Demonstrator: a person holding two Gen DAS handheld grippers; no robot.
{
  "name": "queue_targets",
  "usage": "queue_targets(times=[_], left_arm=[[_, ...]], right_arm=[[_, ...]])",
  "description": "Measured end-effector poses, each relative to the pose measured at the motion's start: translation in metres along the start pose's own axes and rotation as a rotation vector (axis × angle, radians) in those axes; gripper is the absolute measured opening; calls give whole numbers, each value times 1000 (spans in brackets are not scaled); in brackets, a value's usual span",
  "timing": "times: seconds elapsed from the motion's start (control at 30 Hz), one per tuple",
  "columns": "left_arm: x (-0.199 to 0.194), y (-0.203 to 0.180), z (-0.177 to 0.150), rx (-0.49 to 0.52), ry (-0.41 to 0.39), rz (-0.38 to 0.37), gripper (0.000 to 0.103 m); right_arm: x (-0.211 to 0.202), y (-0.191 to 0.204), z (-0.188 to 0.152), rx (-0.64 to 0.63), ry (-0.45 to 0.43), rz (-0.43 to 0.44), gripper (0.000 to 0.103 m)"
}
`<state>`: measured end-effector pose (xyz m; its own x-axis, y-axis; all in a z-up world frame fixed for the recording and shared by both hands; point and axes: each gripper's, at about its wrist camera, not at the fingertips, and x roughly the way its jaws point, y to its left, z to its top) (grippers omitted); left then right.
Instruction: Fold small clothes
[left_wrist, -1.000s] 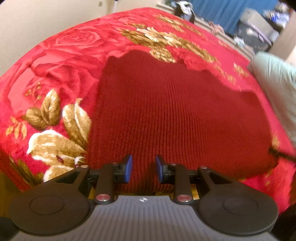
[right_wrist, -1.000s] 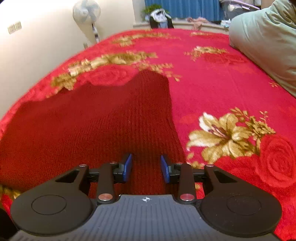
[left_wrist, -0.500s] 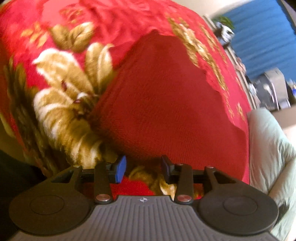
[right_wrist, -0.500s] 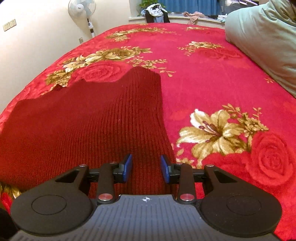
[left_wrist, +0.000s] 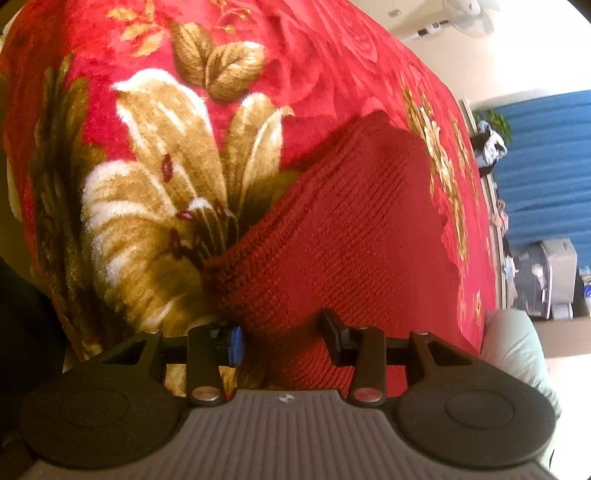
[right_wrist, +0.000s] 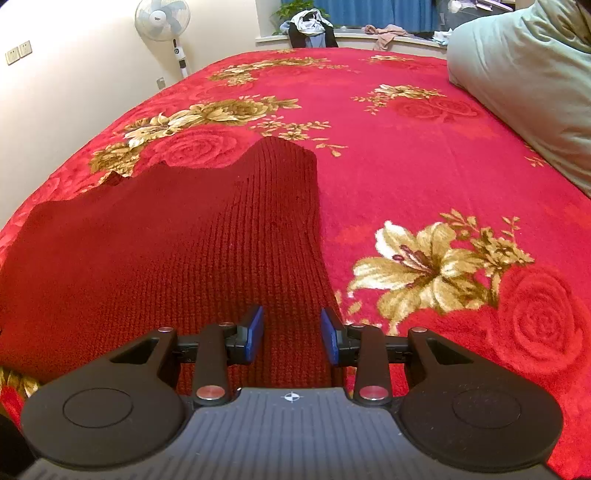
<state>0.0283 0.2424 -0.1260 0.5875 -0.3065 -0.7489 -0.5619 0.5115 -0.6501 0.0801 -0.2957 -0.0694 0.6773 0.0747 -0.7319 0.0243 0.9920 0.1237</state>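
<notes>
We see the left gripper (left_wrist: 282, 338) rolled hard sideways, jaws spread wide; the right gripper (right_wrist: 291, 334) sits level, its jaws parted too, gripping nothing.

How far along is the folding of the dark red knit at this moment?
Barely begun. The dark red knit lies spread in one layer on the floral blanket; no fold shows. In hand: the left claw is open around the knit's near corner, not yet closed; the right claw is open over the hem. Left: gripping and every fold.
</notes>
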Motion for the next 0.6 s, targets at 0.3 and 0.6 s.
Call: queue_targets(times=[0.3,0.6], left_arm=[[-10,-17,-6,152,-66,5,18],[-80,-55,-31,478,-312,-35,14]], right_arm=[[4,1,-4,-13,-8,-15,36],[-4,6,-6,9,-105,4,36]])
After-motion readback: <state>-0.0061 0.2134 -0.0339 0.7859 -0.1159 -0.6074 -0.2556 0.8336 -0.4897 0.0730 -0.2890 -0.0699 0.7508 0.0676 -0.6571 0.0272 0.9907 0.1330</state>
